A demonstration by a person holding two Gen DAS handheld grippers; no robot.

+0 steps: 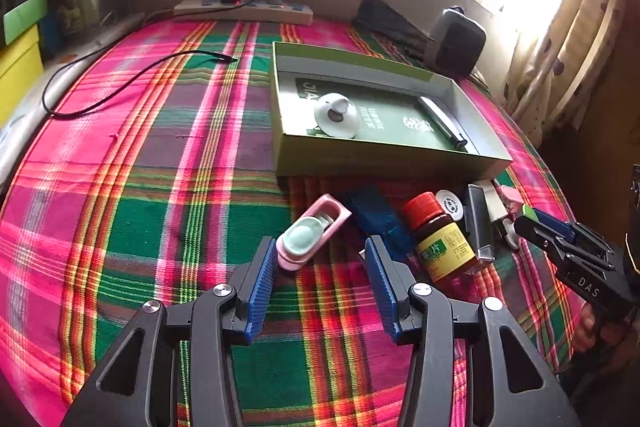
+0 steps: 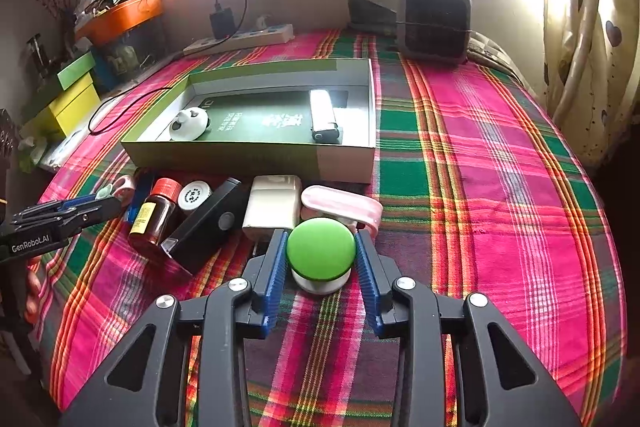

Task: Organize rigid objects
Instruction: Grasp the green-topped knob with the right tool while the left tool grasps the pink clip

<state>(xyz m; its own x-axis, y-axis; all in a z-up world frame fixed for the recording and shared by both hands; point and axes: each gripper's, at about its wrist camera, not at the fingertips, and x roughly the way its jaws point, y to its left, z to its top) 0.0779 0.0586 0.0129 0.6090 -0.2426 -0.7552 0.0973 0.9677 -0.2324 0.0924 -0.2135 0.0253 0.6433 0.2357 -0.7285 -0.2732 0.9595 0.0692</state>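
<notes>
the plaid bed (image 2: 500,163) lies open toward its right edge; the green box (image 2: 256,155) sits mid-bed; a row of clutter, brown bottle (image 2: 154,217) to pink case (image 2: 340,205), crowds its near wall.

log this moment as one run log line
right tool: shut on green-topped knob | left tool: open, near pink case | box: two items inside

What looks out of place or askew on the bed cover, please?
The brown bottle with the red cap lies on its side in the pile of small things in front of the green box, not upright. A loose black cable trails over the cloth. Nothing looks spilled or broken.
</notes>
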